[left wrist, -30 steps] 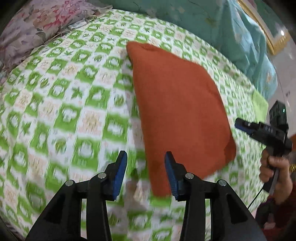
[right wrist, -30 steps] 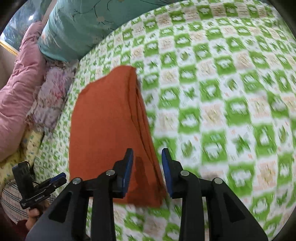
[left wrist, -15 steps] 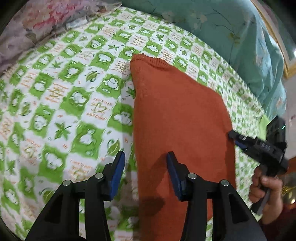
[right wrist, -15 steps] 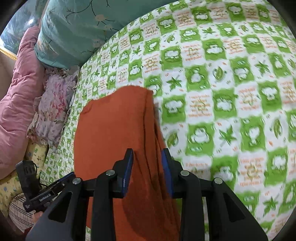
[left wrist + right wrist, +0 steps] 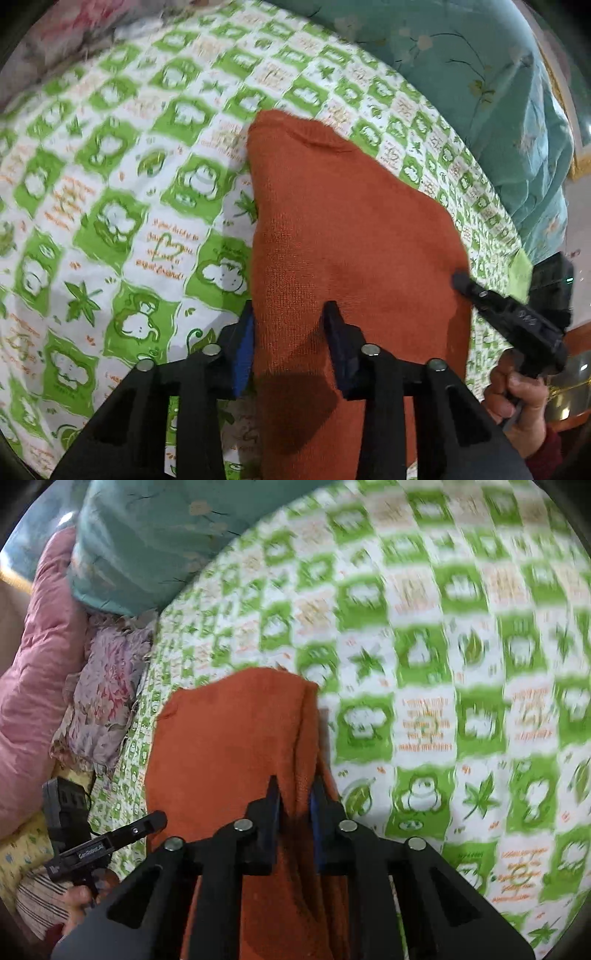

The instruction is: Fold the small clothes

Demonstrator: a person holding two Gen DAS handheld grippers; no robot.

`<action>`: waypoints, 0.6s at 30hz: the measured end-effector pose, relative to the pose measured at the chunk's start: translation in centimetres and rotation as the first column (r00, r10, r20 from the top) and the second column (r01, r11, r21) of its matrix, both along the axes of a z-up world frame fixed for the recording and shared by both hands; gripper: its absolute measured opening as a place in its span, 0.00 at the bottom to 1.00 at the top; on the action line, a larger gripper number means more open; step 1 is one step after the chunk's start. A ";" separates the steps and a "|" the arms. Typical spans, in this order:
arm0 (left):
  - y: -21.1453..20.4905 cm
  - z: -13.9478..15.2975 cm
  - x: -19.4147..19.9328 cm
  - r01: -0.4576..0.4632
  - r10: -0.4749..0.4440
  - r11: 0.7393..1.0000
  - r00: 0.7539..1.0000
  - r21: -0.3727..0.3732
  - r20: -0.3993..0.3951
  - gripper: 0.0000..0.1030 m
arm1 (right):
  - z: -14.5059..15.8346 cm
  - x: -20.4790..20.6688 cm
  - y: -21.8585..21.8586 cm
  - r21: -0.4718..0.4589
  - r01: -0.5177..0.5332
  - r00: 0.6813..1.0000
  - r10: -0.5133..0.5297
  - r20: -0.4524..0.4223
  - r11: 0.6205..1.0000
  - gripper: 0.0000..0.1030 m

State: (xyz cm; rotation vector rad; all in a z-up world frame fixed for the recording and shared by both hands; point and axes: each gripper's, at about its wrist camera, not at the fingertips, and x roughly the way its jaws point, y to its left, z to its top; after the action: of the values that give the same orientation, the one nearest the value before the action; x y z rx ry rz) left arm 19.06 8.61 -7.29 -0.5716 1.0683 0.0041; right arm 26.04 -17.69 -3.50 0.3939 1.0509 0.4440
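One rust-orange knitted garment (image 5: 351,236), folded into a long flat shape, lies on a bed spread with a green-and-white checked sheet printed with little cartoon figures (image 5: 110,206), its far end pointing toward the pillows. There are two sets of black tongs with blue pads, one in each hand. The left tongs (image 5: 290,343) straddle the garment's left edge near its close end; their jaws are closing, the cloth is between them, and the left pad lies against the fold while the right pad sits on top of the knit, not yet pinching it tight. The right tongs (image 5: 294,805) are on the opposite long edge, where the layers stack up, and their jaws are closing on a raised ridge of that orange cloth, which is squeezed between the pads. Each hand shows in the other's camera: the right hand (image 5: 517,391) gripping its handle at the bed's side, the left hand (image 5: 79,897) low in the corner. Around the head of the bed I count one teal quilt with a branch pattern (image 5: 147,539), one pink padded quilt (image 5: 40,686) and one crumpled floral cloth in pink and lilac (image 5: 107,698). The tongs' own black frames hide the garment's near end in both views.
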 end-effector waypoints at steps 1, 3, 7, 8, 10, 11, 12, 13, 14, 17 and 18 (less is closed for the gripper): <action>-0.2 0.3 -0.1 0.003 -0.004 1.000 1.000 0.016 0.009 0.31 | 0.3 -0.1 -0.1 0.004 0.002 1.000 -0.002 0.016 1.000 0.12; -0.8 0.6 -0.1 0.017 -0.018 0.998 1.000 0.062 0.014 0.31 | 0.2 -0.3 -0.3 -0.020 0.014 1.000 -0.013 0.025 1.000 0.11; -1.7 0.0 0.3 0.058 -0.057 0.987 0.998 0.150 -0.007 0.33 | -2.7 0.4 -0.5 -0.058 0.027 0.999 -0.029 -0.034 0.998 0.11; -1.8 -0.3 0.4 0.063 -0.063 0.985 0.998 0.161 -0.009 0.34 | -3.1 0.4 -0.3 -0.075 0.024 0.999 -0.026 -0.032 0.997 0.11; -1.6 -0.6 0.3 0.057 -0.057 0.986 0.998 0.154 -0.007 0.35 | -3.3 0.4 0.1 -0.092 0.023 0.999 -0.026 -0.026 0.995 0.11; -1.6 -0.7 0.2 0.058 -0.058 0.986 0.998 0.158 -0.003 0.37 | -3.4 0.5 0.2 -0.099 0.025 0.999 -0.028 -0.026 0.995 0.11; -1.6 -0.7 0.2 0.063 -0.064 0.984 0.998 0.167 0.000 0.38 | -3.4 0.5 0.3 -0.104 0.026 0.999 -0.029 -0.029 0.994 0.11; -1.6 -0.7 0.1 0.067 -0.069 0.982 0.998 0.175 0.002 0.39 | -3.4 0.6 0.3 -0.109 0.027 0.999 -0.031 -0.033 0.994 0.11; -1.6 -0.6 0.0 0.068 -0.069 0.983 0.998 0.173 0.001 0.39 | -3.3 0.6 0.3 -0.114 0.030 0.999 -0.034 -0.036 0.993 0.17; -1.4 0.7 -1.0 0.063 -0.065 0.983 0.998 0.172 0.005 0.39 | -2.9 0.4 -0.7 -0.092 0.062 0.996 -0.068 -0.057 0.994 0.33; -1.4 1.2 -1.5 0.061 -0.064 0.982 0.998 0.178 0.011 0.38 | -2.6 0.1 -1.2 -0.069 0.073 0.995 -0.077 -0.061 0.995 0.33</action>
State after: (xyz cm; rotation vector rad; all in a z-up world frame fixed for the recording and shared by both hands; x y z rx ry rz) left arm 17.53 7.18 -6.10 -0.3757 1.0568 0.0389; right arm 26.16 -18.91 -6.10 0.3886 1.1057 0.3303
